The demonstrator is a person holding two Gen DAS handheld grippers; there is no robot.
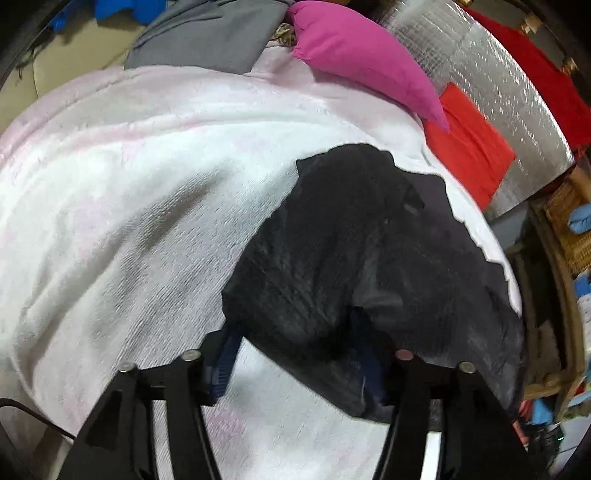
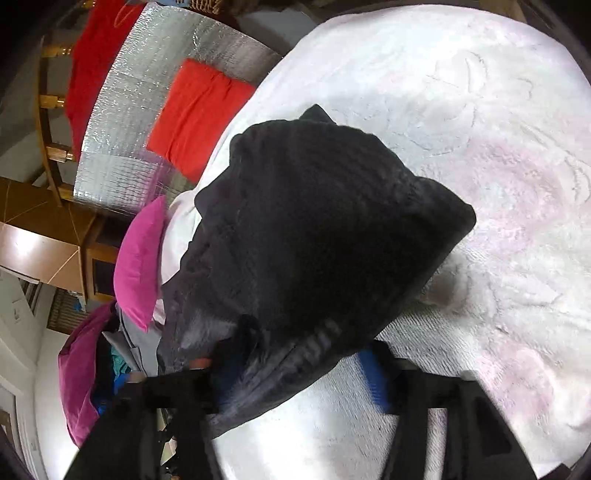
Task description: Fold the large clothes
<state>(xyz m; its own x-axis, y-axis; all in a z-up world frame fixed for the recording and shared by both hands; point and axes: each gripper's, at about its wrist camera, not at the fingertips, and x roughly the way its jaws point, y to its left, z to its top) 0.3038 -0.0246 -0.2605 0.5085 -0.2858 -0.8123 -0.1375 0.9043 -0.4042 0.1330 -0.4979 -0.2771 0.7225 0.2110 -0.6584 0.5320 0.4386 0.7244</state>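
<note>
Black knit garment point(image 1: 332, 258) bunched in a heap on white fluffy blanket point(image 1: 129, 203), toward the blanket's edge near the pink pillow point(image 1: 354, 59) and red cloth point(image 1: 465, 147). Left gripper point(image 1: 295, 365) angled steeply down at the heap, jaws spread, blue pads apart; near fold of garment draped between and over the fingers, right pad mostly buried under fabric, no clear pinch visible. Right gripper point(image 2: 295, 373) also tilted down, rolled sideways so room reads tilted; jaws spread wide, blue pad point(image 2: 373, 373) bare over blanket point(image 2: 480, 184), other finger hidden under the ribbed hem of garment point(image 2: 314, 229); hem hanging across the gap, pads not pressing it. Silver foil mat point(image 2: 122, 147) beside the blanket, grey cloth point(image 1: 207, 33) behind pillow. Motion blur on both views
</note>
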